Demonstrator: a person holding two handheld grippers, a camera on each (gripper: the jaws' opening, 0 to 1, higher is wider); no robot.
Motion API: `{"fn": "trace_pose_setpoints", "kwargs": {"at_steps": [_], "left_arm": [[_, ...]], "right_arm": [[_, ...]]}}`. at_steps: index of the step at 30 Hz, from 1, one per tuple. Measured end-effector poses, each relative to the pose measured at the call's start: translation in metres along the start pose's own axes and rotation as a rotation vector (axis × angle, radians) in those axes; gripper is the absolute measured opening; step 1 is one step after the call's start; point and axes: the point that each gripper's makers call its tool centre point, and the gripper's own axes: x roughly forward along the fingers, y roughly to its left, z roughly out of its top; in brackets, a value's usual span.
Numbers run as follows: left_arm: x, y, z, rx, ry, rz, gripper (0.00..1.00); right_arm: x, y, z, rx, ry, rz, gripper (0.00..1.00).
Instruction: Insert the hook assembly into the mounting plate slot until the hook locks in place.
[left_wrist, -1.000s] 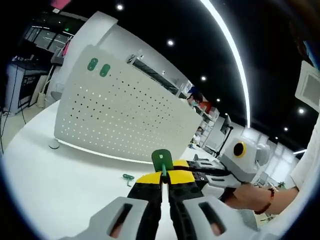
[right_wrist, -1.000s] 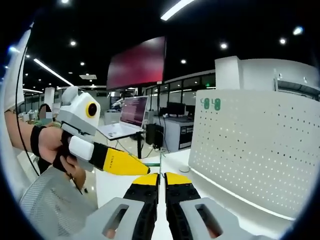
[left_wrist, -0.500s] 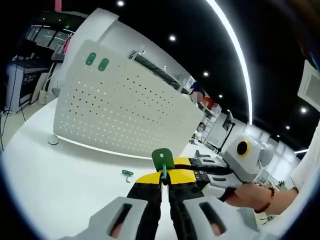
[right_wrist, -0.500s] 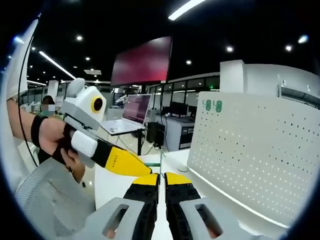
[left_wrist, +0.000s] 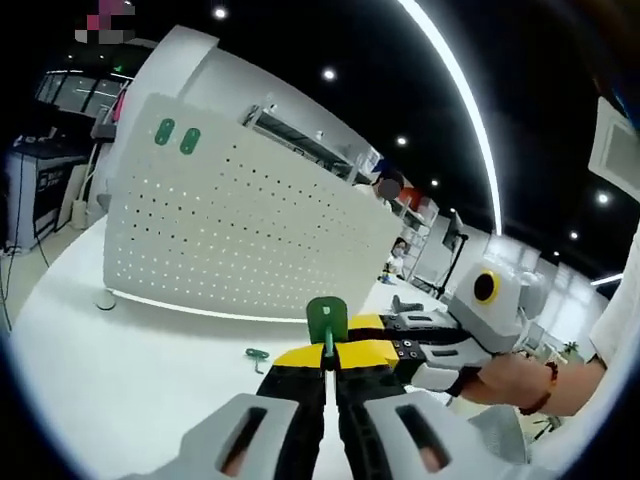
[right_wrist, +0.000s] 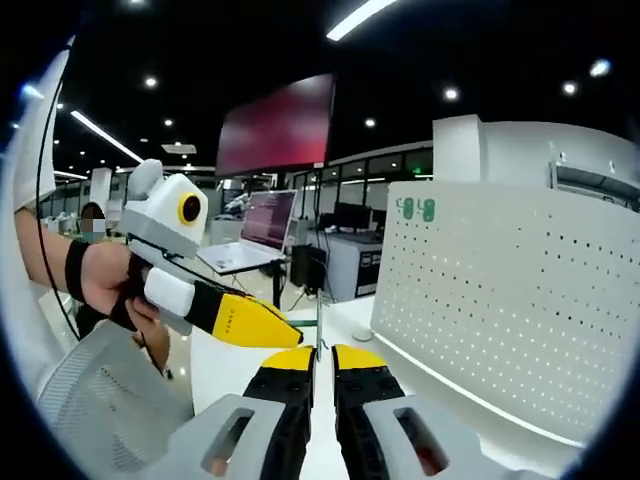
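A green hook piece (left_wrist: 326, 322) stands upright at the tips of my left gripper (left_wrist: 329, 352), which is shut on its stem. My right gripper (left_wrist: 392, 336) comes in from the right, its tips just behind the hook. In the right gripper view the hook (right_wrist: 319, 318) is a thin green upright line rising from my right gripper (right_wrist: 322, 353), whose jaws are closed on it. The left gripper's yellow tip (right_wrist: 262, 327) meets it there. The white perforated mounting plate (left_wrist: 240, 235) (right_wrist: 500, 290) stands upright on the table, with two green pieces (left_wrist: 175, 135) (right_wrist: 417, 209) fixed near its top corner.
A small loose green hook (left_wrist: 257, 354) lies on the white table (left_wrist: 120, 360) in front of the plate. A person's hand (left_wrist: 510, 375) holds the right gripper. A laptop (right_wrist: 250, 240) and a red screen (right_wrist: 275, 125) stand beyond the table.
In the right gripper view the thin green line has turned from lying level to standing upright. Both views have shifted slightly; the plate has not moved.
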Motion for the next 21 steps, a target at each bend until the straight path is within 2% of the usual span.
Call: {"fn": "trace_pose_setpoints", "kwargs": {"at_steps": [8,15,19,21], "left_arm": [[-0.002,0.007,0.007,0.017,-0.028,0.047,0.02],[0.005,0.012,0.011,0.066,-0.013,0.073,0.02],[0.010,0.016,0.013,0.048,-0.003,0.080,0.02],[0.013,0.018,0.014,0.068,-0.001,0.088,0.02]], "right_arm": [[-0.008,-0.002,-0.001,0.026,0.005,-0.023,0.09],[-0.013,-0.002,-0.007,0.052,0.017,-0.040,0.11],[-0.018,-0.005,-0.007,0.056,0.013,-0.059,0.13],[-0.021,-0.008,-0.008,0.067,0.009,-0.070,0.16]]}}
